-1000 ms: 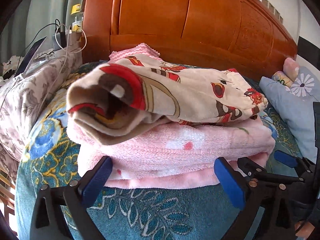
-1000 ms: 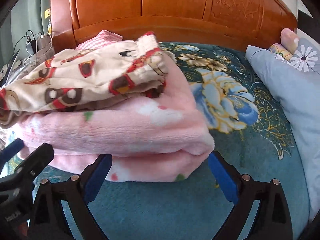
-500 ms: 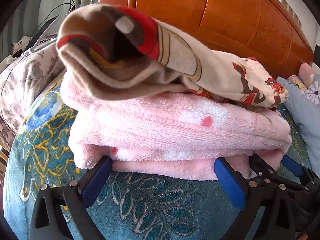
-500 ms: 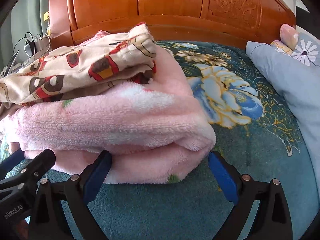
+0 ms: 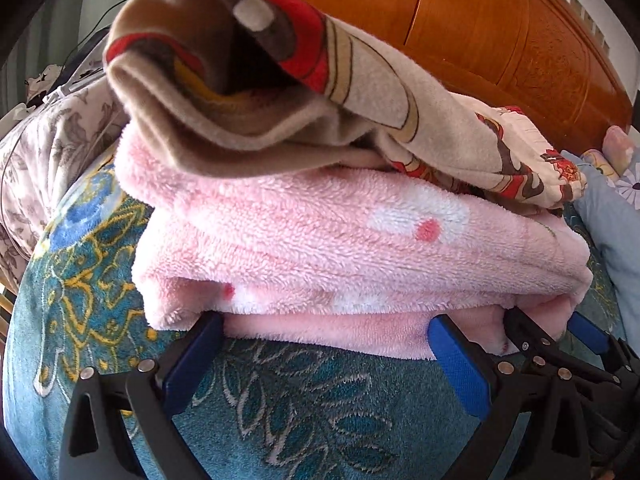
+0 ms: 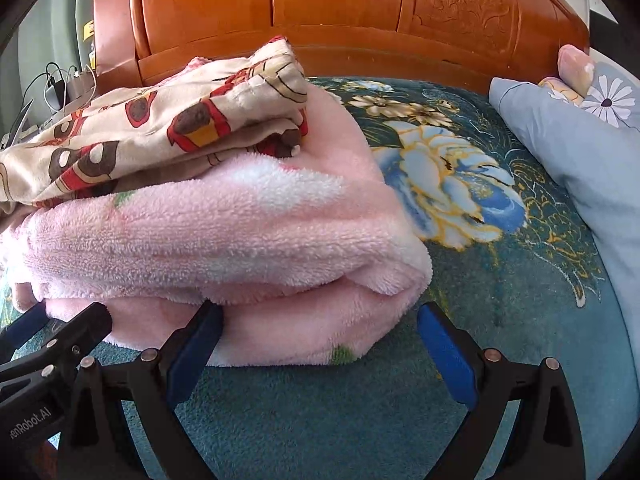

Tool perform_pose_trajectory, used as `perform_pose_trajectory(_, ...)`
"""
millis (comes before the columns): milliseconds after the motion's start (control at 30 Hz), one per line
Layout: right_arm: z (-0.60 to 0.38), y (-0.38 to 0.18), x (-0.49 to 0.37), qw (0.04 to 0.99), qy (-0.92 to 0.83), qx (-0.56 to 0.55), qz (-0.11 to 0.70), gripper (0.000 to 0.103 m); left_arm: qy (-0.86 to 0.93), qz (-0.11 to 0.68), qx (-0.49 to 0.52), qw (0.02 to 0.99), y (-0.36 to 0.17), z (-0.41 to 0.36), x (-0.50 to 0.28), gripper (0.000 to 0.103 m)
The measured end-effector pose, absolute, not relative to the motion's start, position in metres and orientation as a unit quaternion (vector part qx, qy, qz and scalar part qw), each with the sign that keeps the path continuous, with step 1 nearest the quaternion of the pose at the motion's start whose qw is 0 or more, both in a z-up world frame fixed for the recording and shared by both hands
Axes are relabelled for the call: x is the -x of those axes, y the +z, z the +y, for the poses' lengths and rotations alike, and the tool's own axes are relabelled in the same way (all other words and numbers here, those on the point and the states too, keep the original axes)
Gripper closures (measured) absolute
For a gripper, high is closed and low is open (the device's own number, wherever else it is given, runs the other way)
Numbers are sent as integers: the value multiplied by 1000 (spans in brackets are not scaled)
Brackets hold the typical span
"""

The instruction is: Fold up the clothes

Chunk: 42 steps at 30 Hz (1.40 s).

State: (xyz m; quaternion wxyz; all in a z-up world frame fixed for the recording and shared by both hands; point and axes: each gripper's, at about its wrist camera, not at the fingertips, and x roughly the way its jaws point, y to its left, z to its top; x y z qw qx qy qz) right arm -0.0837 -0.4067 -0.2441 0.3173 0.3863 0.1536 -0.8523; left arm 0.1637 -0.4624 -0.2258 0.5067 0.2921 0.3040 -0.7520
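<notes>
A folded pink fleece garment (image 5: 320,248) lies on the teal floral bedspread (image 5: 280,412); it also shows in the right wrist view (image 6: 224,240). A folded beige garment with red and brown prints (image 5: 304,80) lies on top of it, also in the right wrist view (image 6: 152,128). My left gripper (image 5: 326,344) is open, its blue-padded fingertips touching the pink stack's near bottom edge. My right gripper (image 6: 320,328) is open at the stack's right front corner. Each gripper shows at the edge of the other's view.
A carved wooden headboard (image 6: 340,8) stands behind the stack. A grey-blue daisy pillow (image 6: 580,128) lies at the right. A grey floral quilt (image 5: 48,160) and chargers with cables (image 6: 68,84) are at the left.
Both grippers moved forward to the pink stack; the fingertips now reach its bottom edge. The stack looms larger in both views.
</notes>
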Motion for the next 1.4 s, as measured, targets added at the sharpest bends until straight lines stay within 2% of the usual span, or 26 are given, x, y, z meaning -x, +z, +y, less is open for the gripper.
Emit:
perform_pose_trajectory(1200,-409,-248,86,322,-846,-395,157,5,-755,307,-286,505,-231,-479,-193,0)
perform_pose_trajectory(1400,-408,-249,89,326,-841,-404,149,5,-753,301,-292,507,-232,-469,-177,0)
